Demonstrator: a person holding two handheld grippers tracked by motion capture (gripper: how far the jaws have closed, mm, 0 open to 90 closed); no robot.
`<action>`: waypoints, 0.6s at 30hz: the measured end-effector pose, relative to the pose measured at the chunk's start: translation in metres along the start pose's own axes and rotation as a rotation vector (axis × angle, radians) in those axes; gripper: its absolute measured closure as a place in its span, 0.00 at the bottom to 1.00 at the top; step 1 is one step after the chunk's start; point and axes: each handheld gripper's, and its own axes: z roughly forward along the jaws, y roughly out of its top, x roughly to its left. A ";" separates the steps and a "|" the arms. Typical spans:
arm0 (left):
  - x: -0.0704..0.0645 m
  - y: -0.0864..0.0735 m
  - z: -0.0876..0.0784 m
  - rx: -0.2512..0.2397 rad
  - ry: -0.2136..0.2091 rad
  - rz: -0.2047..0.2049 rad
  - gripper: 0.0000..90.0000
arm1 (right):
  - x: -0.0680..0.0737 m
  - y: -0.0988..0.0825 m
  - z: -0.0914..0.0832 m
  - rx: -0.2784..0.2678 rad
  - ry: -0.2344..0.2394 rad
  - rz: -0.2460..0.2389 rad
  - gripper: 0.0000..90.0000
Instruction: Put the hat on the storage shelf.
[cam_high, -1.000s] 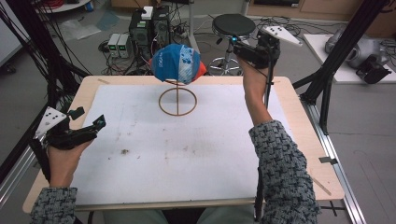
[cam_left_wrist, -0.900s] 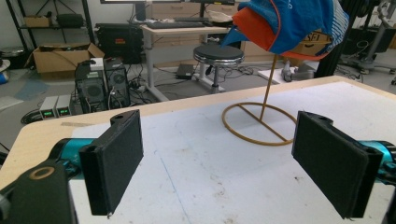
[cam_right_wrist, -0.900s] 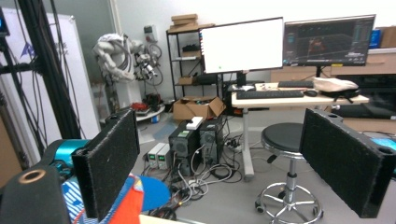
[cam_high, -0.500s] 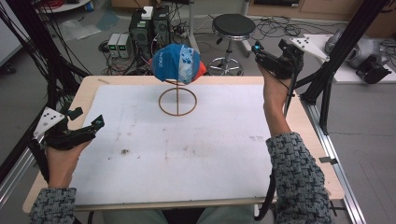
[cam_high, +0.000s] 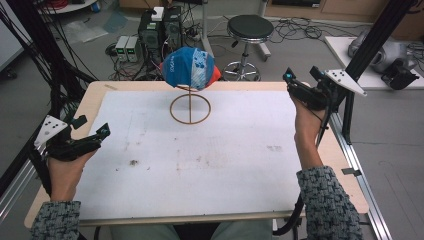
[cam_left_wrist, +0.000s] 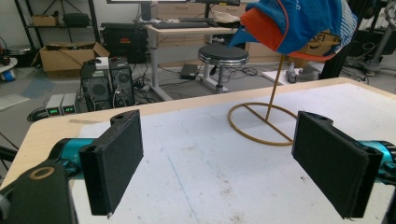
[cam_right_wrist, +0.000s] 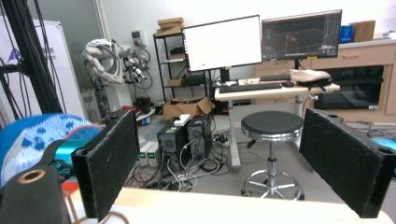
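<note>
High view: nearest, the left gripper rests at the table's left edge, fingers spread wide and holding nothing. Farther along the right edge, the right gripper is raised, its fingers also wide apart and empty. Beyond both, near the far edge, a blue and orange cap sits atop a thin ring-based stand. A black stool stands on the floor behind.

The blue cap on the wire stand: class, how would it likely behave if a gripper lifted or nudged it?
The cap looks like soft fabric, so it would probably sag and crumple. It seems light. The thin stand might tip if pushed high up, though its ring base should help.
</note>
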 end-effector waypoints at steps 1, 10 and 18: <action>0.000 0.000 0.000 0.000 0.001 -0.001 0.19 | -0.001 -0.004 -0.003 0.002 0.000 0.001 0.13; 0.002 -0.002 0.000 0.002 0.010 -0.002 0.19 | -0.010 -0.042 -0.029 0.018 -0.013 -0.023 0.13; 0.004 -0.002 -0.001 0.000 0.017 -0.007 0.19 | -0.010 -0.060 -0.042 0.123 -0.010 -0.024 0.11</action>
